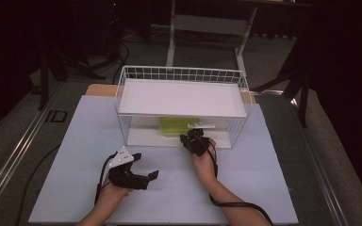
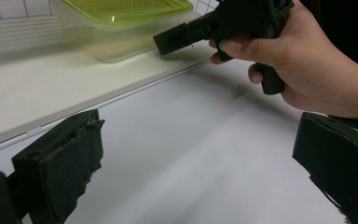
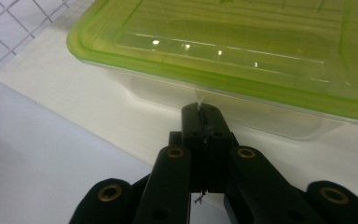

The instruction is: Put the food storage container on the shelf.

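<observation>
Black padded jaws of the left gripper (image 2: 191, 154) rise at the bottom corners of the left gripper view, set wide apart with nothing between them, above the pale blue table surface (image 1: 264, 179). From above, this gripper lies low and left of centre, held in the person's left hand (image 1: 115, 192), with its grey three-cornered plate (image 1: 121, 157) uppermost and its cable looping down beside the wrist.

Jaws of the right gripper (image 3: 202, 114) are pressed together, their tips just in front of the clear wall of a container with a green lid (image 3: 233, 42); whether the tips touch the container cannot be told. The right hand (image 2: 298, 65) grips this tool at the open front of a white wire basket (image 1: 122, 92).

The container sits on the white floor panel (image 3: 98, 112) of the basket's lower level, beneath a flat white shelf (image 1: 179, 98) that covers the top. The basket stands at the far middle of the table.
</observation>
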Available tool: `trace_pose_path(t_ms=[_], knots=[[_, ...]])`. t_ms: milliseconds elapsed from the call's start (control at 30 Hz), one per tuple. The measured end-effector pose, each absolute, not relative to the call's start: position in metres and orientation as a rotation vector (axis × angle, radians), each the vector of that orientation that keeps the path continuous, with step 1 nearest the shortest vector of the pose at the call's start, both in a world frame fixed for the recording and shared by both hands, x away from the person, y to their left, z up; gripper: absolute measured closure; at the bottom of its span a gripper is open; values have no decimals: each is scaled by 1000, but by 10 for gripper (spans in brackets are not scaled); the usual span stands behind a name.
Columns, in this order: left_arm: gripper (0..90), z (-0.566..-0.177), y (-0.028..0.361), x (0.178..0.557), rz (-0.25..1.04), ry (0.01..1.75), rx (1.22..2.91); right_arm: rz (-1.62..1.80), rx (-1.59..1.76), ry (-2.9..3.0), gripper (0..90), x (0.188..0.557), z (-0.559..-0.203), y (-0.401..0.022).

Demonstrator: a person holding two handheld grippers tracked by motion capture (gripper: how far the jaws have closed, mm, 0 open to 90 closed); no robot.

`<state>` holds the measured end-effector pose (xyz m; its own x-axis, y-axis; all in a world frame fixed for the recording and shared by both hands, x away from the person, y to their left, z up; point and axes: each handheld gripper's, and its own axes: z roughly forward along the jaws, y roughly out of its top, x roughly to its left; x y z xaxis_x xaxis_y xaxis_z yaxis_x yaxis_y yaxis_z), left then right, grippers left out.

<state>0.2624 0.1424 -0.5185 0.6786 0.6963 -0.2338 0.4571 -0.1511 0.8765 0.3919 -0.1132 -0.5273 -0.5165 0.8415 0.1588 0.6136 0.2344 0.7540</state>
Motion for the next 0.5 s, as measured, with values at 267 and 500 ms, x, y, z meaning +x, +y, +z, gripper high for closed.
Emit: trace_pose_path(t_ms=[267, 500], knots=[[25, -518, 145, 262, 274, 923, 1789, 1159, 1362, 2218, 892, 404, -527, -104], [25, -517, 144, 261, 280, 915, 1799, 1158, 1345, 2225, 879, 402, -527, -101]])
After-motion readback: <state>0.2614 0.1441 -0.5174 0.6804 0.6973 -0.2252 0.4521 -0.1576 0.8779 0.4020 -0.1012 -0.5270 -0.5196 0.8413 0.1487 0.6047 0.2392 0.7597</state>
